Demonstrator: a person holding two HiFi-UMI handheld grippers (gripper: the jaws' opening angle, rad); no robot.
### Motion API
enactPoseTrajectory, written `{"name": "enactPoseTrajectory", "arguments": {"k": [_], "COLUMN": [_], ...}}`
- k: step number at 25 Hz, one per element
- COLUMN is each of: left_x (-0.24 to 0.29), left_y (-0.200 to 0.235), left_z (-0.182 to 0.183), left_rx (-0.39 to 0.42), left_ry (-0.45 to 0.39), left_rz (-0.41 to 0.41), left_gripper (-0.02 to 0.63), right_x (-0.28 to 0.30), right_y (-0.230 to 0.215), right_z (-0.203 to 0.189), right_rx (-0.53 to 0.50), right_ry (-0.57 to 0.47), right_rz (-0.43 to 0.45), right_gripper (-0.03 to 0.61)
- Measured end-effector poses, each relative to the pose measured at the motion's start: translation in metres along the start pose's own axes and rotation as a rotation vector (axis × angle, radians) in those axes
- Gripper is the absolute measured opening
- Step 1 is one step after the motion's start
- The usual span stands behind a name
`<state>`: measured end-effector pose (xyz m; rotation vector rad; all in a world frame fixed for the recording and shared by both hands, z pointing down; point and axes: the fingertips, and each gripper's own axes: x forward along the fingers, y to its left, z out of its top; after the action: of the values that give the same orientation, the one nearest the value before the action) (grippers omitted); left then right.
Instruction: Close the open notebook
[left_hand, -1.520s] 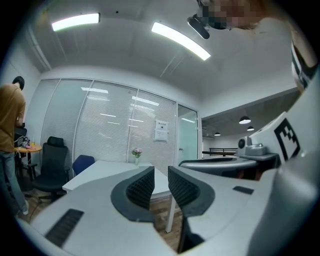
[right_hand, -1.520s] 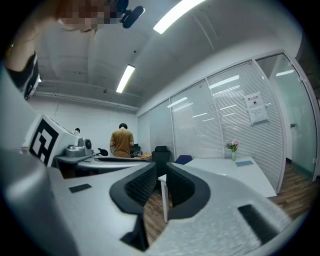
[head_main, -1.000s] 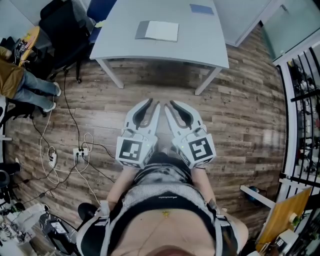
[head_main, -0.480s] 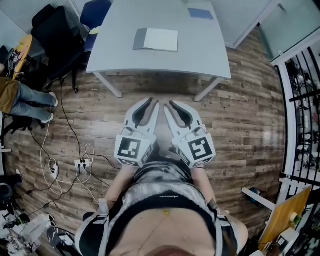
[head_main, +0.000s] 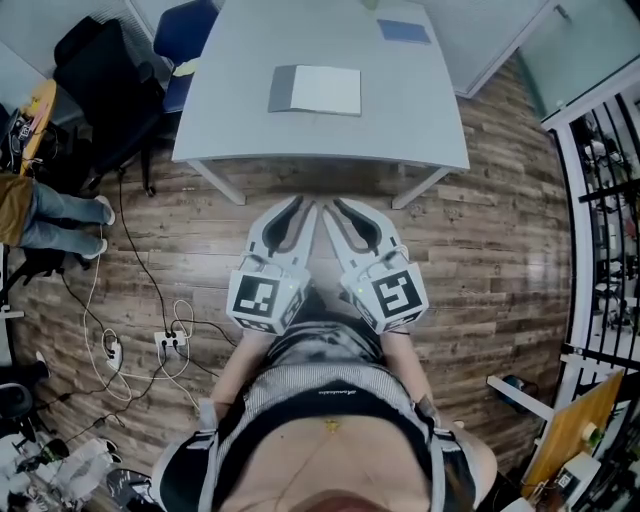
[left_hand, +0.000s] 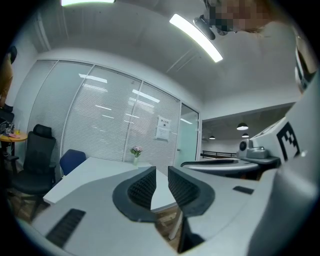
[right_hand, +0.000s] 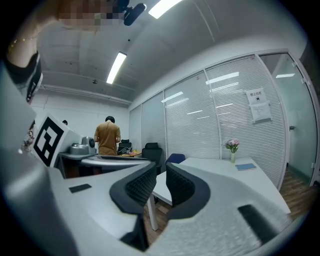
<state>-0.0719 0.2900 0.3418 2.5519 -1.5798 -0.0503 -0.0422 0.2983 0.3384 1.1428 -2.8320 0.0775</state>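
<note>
1. The open notebook (head_main: 315, 90) lay flat on the pale, smooth bench (head_main: 400, 120) at the upper centre of the head view, its long axis running left to right.
2. The left gripper (head_main: 303, 208) and right gripper (head_main: 337, 206) sat side by side at frame centre, well below the notebook and about equally near it.
3. Each gripper's ribbed dark pads stood slightly apart, holding nothing.
4. The notebook was thin and rectangular, with white paper and a grey left strip.

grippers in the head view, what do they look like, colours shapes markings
Both the left gripper and right gripper have pale grey-white curved shells tapering to two jaws, lined with dark ribbed pads. Each carries a cube with black-and-white square markers.
</note>
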Motion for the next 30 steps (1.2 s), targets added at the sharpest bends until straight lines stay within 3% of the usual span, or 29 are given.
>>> {"name": "enactPoseTrajectory", "arguments": {"k": [16,30], "left_x": [0.002,0.035], "left_y": [0.053,0.073], "left_z": [0.008,0.009], "left_rx": [-0.006,-0.015], "left_ry": [-0.012,-0.004], "left_rz": [-0.003,0.001], "left_gripper": [0.067,0.067], "right_x": [0.052,0.081], "right_y": [0.014,-0.014], "right_z": [0.005,0.002], "right_rx": [0.004,0.019], "right_ry": [-0.010,-0.002], "right_rz": [-0.002,-0.001], "right_gripper": [0.061,0.061]}}
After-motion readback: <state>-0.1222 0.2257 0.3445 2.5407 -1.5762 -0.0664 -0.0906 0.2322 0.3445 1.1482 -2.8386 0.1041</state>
